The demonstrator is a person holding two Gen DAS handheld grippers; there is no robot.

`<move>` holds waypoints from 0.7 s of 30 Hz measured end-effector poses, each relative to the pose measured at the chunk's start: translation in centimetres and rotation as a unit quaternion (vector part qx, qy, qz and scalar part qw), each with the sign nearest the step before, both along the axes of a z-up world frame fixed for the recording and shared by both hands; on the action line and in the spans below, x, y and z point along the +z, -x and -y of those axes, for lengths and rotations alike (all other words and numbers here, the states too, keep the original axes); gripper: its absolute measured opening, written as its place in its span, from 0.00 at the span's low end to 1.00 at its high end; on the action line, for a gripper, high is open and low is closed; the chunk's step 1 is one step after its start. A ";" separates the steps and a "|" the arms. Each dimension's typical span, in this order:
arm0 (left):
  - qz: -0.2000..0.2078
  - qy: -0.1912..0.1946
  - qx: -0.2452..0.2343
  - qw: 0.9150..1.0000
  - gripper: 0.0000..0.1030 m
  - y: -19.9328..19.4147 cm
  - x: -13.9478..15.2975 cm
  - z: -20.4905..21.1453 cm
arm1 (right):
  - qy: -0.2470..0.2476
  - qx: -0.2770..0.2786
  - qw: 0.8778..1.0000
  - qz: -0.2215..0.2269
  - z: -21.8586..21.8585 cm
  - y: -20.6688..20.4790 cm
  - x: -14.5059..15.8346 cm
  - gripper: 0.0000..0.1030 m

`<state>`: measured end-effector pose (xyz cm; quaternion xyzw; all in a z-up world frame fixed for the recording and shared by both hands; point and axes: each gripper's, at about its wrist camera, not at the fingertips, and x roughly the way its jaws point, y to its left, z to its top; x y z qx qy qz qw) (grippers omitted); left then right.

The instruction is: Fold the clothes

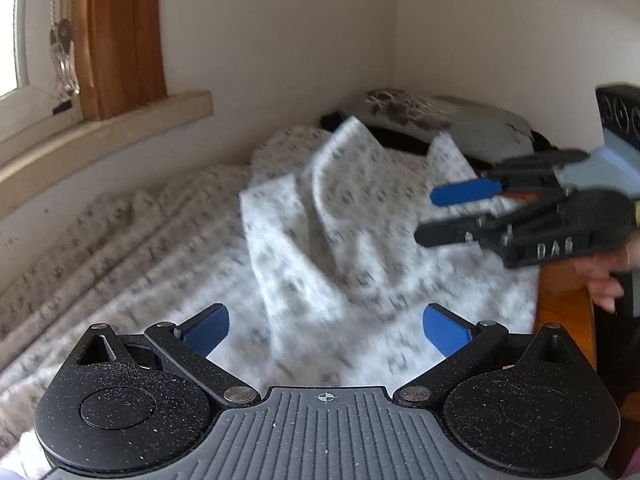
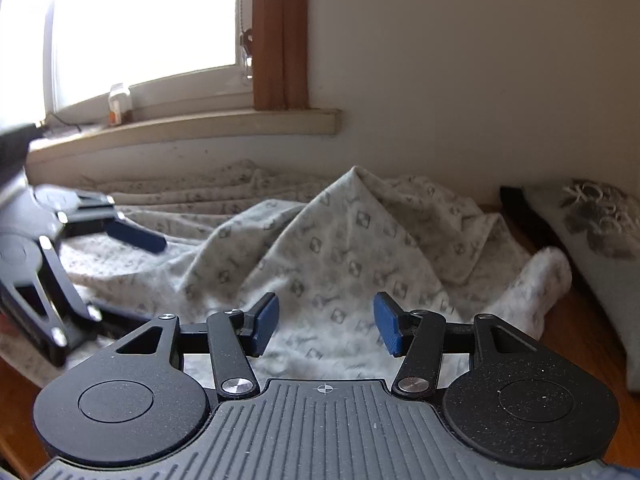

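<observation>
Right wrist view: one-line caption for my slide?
Open right gripper above rumpled white grey-patterned garment on wooden surface, nothing held.

Daylight glares through the overexposed window [image 2: 140, 28]; left view motion-blurred, fisheye edges bowed.

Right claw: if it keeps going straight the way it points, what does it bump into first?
Probably the patterned white cloth bunched up just ahead. The right claw is open, empty and tilted down toward it. The depth is hard to judge.
</observation>
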<state>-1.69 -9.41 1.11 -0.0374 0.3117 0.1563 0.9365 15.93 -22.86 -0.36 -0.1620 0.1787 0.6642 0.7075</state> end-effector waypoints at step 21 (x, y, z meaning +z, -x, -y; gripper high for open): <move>-0.034 -0.022 -0.024 0.999 0.51 -19.0 4.5 -2.5 | 0.043 0.027 0.997 -0.050 -1.4 -1.2 -0.8 0.61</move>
